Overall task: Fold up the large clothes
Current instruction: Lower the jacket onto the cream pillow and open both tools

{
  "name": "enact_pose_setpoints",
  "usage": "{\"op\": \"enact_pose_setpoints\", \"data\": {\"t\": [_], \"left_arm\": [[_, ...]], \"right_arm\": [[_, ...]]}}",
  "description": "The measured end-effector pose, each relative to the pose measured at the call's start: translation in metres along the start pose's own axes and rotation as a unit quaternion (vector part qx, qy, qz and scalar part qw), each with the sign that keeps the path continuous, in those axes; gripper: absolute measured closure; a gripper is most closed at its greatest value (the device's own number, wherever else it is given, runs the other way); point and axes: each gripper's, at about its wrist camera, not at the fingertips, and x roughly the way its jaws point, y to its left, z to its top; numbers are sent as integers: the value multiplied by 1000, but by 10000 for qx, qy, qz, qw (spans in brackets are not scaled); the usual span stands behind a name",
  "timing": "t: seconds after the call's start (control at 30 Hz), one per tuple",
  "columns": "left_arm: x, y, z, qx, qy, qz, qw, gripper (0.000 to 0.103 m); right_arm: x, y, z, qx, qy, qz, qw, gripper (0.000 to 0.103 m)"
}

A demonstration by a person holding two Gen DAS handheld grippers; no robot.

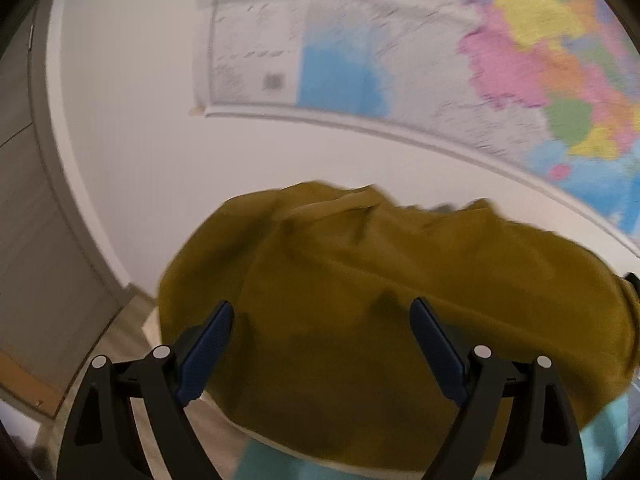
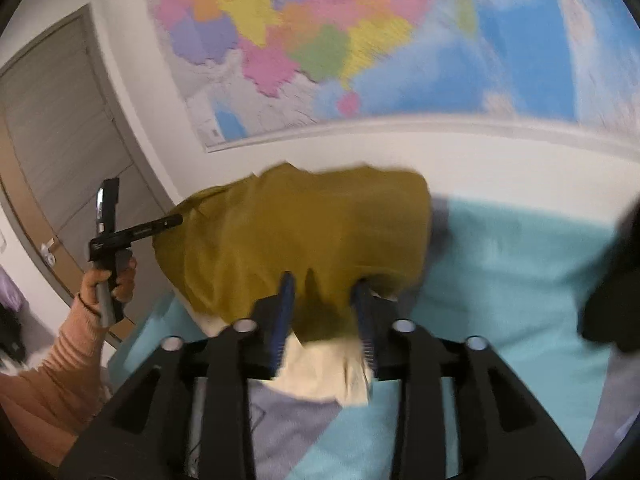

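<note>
A large mustard garment [image 1: 400,300] with a cream lining [image 2: 320,372] lies bunched in a mound on the turquoise bed [image 2: 500,280]. My left gripper [image 1: 323,304] stands wide open just in front of it, with nothing pinched between the blue pads. In the right wrist view a hand holds the left gripper [image 2: 176,221] with its tip at the garment's [image 2: 312,224] left edge. My right gripper [image 2: 324,283] has its fingers partly apart. A fold of the mustard cloth sits between them, and I see no pinch on it.
A large coloured map [image 2: 360,40] hangs on the white wall behind the bed. A grey door [image 2: 60,120] stands at the left. A lavender cloth [image 2: 288,420] lies near the right gripper's base. A dark shape [image 2: 616,280] sits at the right edge. A peach sleeve [image 2: 52,380] reaches in from the lower left.
</note>
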Motion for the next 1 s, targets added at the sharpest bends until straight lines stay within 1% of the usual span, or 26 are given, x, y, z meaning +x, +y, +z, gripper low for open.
{"op": "enact_pose_setpoints", "data": {"t": [0.07,0.13,0.17,0.2,0.23,0.27,0.33,0.37,0.4,0.47,0.5,0.53,0.57,0.6,0.63,0.67,0.7,0.73,0.8,0.87,1.0], "left_arm": [[-10,-15,-3,104,-103,-214,9997,15],[-15,-30,-8,220,-89,-398,9989,15],[-14,-36,-11,286,-72,-455,9985,15],[-15,-43,-15,374,-71,-502,9980,14],[-14,-49,-18,456,-67,-517,9976,14],[-14,-53,-21,499,-53,-529,9973,14],[-8,-58,-24,529,35,-581,9969,14],[-5,-59,-25,516,65,-626,9967,14],[-2,-62,-25,520,98,-689,9962,14],[3,-65,-26,513,105,-658,9965,14],[3,-67,-26,517,103,-673,9963,14],[5,-69,-25,522,126,-684,9962,14],[5,-71,-26,515,139,-663,9964,14],[5,-71,-27,520,145,-644,9965,14],[6,-72,-27,531,155,-626,9965,14],[7,-71,-28,527,172,-625,9965,13],[8,-70,-28,502,198,-625,9966,13],[9,-69,-29,470,224,-627,9967,12],[10,-69,-31,460,280,-604,9967,12],[9,-70,-33,478,276,-574,9968,12],[0,-73,-33,441,222,-558,9972,12]], "right_arm": [[6,1,7,82,-52,-11,10000,65],[8,0,14,236,-134,-113,9996,65],[4,-1,14,244,-219,-212,9992,62],[-1,-3,15,256,-342,-426,9982,58],[-7,-5,15,272,-411,-576,9971,47],[-12,-8,14,318,-460,-619,9965,45],[-23,-15,14,430,-572,-495,9962,45],[-22,-12,17,327,-517,-324,9976,45],[-20,-10,19,230,-484,-282,9982,46],[-10,-1,24,53,-431,-134,9990,50],[1,5,28,-45,-348,9,9994,51],[9,7,30,-86,-314,68,9994,55],[19,10,32,-112,-258,164,9995,56],[37,9,33,-93,-74,289,9995,59],[46,6,32,-24,26,272,9996,63],[58,-1,28,116,177,268,9994,63],[74,-11,21,354,437,392,9976,65],[84,-23,11,636,595,433,9953,66],[93,-37,-2,971,811,565,9904,66],[87,-39,-6,1030,785,588,9898,67],[59,-23,2,643,539,369,9958,62]]}}
